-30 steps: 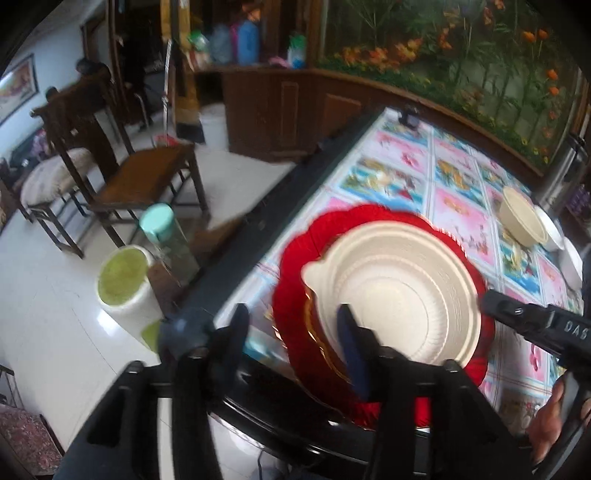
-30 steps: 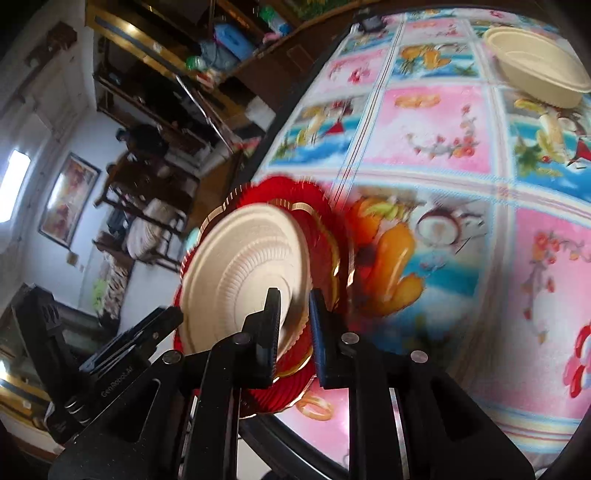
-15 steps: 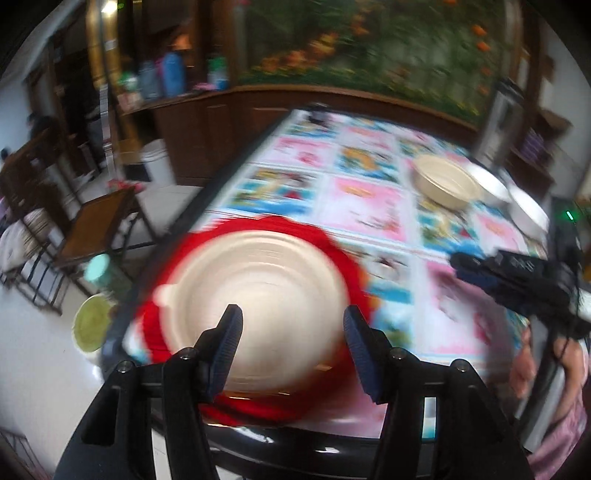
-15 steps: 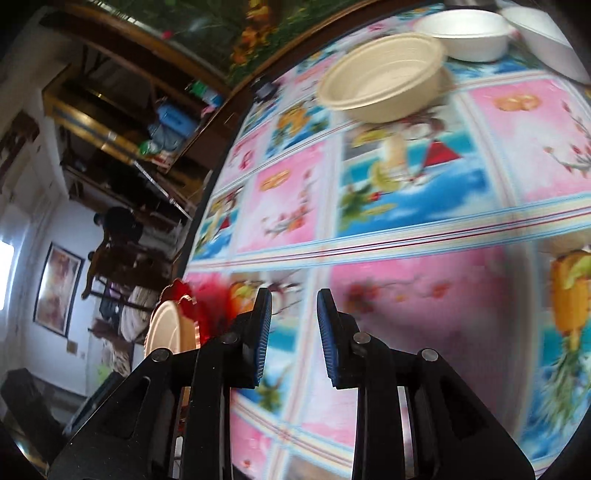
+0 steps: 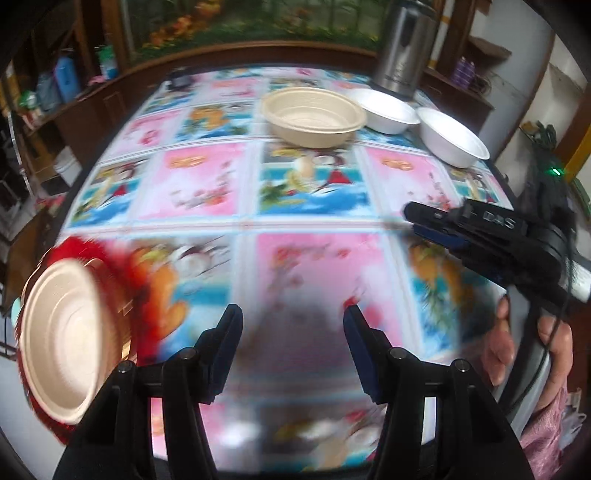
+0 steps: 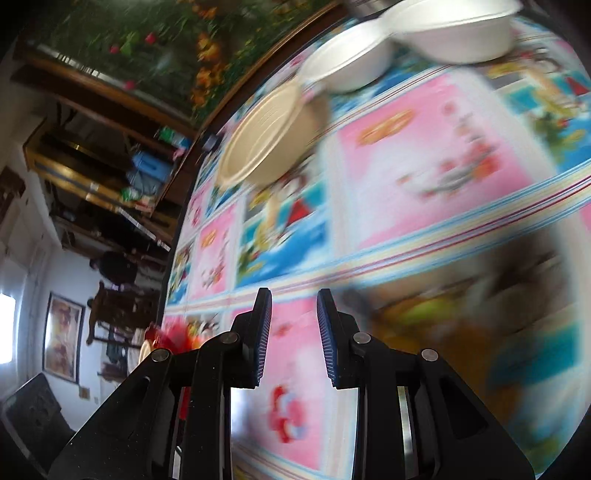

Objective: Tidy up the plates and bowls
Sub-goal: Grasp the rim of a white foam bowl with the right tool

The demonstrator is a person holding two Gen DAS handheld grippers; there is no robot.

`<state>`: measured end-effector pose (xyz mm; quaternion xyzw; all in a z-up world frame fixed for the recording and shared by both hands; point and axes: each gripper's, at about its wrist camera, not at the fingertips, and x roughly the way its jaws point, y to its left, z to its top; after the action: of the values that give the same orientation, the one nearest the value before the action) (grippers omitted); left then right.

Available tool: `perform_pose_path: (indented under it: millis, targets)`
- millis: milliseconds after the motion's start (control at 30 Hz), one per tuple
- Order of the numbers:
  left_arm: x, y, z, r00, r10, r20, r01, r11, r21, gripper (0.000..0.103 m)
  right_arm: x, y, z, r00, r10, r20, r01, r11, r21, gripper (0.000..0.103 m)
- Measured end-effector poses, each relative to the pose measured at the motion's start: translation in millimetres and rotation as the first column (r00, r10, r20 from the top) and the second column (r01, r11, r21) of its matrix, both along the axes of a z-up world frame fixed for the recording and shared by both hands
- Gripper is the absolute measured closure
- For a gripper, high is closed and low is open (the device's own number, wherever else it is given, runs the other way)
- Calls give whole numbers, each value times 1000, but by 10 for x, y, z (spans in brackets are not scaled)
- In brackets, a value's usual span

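In the left wrist view, the left gripper (image 5: pixel 291 325) fills the bottom of the frame, its blue-padded fingers (image 5: pixel 225 343) standing well apart over a blurred pink panel of the picture-print tablecloth (image 5: pixel 207 184), nothing between them. At lower left, near the table's edge, a beige plate (image 5: pixel 70 343) sits on a red scalloped plate (image 5: pixel 110 258), both smeared by motion. At right, a hand (image 5: pixel 532 343) grips the handle of the right gripper (image 5: pixel 410 219), which reaches in from the right edge above the cloth. Farther back, at upper centre, a beige bowl (image 5: pixel 314 114) stands on the cloth; just to its right are two white bowls (image 5: pixel 384 110) (image 5: pixel 452 138), close beside one another. A steel flask (image 5: pixel 402 44) rises behind them at the top of the frame.

In the right wrist view, the right gripper (image 6: pixel 293 325) occupies the bottom centre, its jaws parted by a narrow gap with only tablecloth (image 6: pixel 424 147) visible through it. The red plate (image 6: pixel 173 332) peeks out at lower left beside the fingers. The beige bowl (image 6: pixel 262 144) lies at upper centre, the white bowls (image 6: pixel 347 62) (image 6: pixel 458 29) along the top edge, heavily blurred.
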<state>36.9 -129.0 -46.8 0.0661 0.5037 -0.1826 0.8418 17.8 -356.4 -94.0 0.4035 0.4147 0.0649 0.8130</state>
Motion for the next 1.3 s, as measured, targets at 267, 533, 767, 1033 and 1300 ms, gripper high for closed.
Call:
perform_pose_path:
  millis: [267, 533, 767, 1033, 1300]
  targets:
    - [607, -777, 170, 996, -38, -86, 34, 999, -40, 46, -146, -1244, 274, 981, -195, -2, 195, 979, -63, 78]
    - [1273, -1484, 360, 997, 42, -70, -44, 998, -37, 38, 40, -2359, 501, 927, -374, -1, 374, 927, -21, 78]
    - [1574, -1959, 236, 993, 77, -91, -79, 997, -16, 38, 354, -2386, 389, 935, -355, 14, 355, 935, 14, 79]
    - [1760, -2196, 10, 973, 123, -197, -140, 987, -74, 38, 366, -2366, 276, 945, -325, 20, 324, 945, 49, 79]
    - [1751, -2428, -89, 969, 101, -227, -127, 987, -100, 38, 348, -2387, 253, 943, -333, 25, 331, 941, 67, 79]
